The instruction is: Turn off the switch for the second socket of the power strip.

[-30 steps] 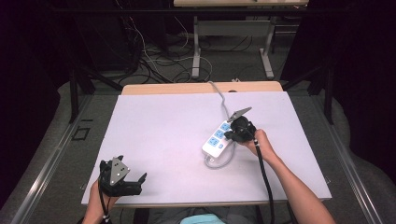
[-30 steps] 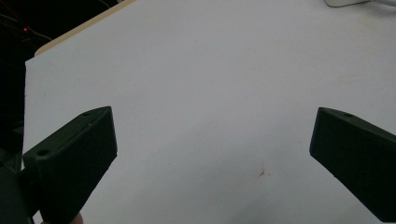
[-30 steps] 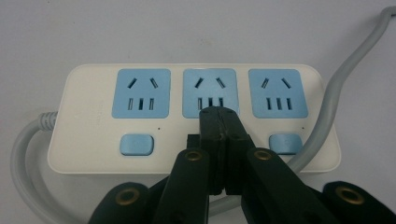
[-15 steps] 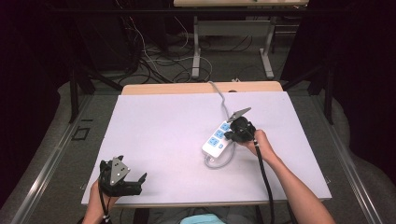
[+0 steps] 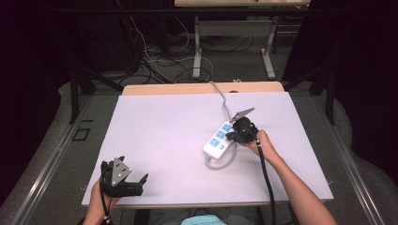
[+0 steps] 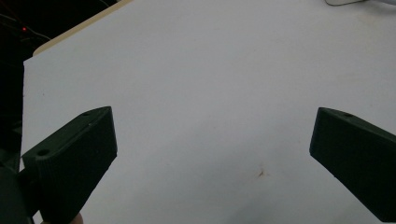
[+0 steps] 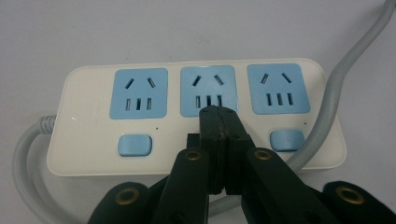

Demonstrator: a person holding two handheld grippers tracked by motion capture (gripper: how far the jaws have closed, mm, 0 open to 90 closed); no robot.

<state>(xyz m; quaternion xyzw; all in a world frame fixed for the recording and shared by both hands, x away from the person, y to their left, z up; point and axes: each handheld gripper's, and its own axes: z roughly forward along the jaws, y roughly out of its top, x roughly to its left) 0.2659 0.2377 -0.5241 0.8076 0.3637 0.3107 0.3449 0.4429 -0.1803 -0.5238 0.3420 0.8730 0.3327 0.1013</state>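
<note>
A white power strip (image 5: pixel 217 141) with three blue sockets and blue switches lies on the white table (image 5: pixel 159 136), right of the middle. Its grey cable (image 5: pixel 224 100) runs off the far edge. My right gripper (image 5: pixel 232 136) is shut and empty, with its tips over the strip. In the right gripper view the closed tips (image 7: pixel 218 115) cover the middle switch of the power strip (image 7: pixel 93 135), between the left switch (image 7: pixel 135 145) and the right switch (image 7: pixel 286 140). I cannot tell whether they touch it. My left gripper (image 5: pixel 140 183) rests open near the front left corner, its jaws (image 6: pixel 212 154) wide apart over bare table.
The strip's cable (image 7: pixel 334 84) loops round both ends of the strip close to my right gripper. Beyond the table's far edge are a floor with tangled cables (image 5: pixel 155 61) and the legs of another table (image 5: pixel 197 47). Dark curtains stand on both sides.
</note>
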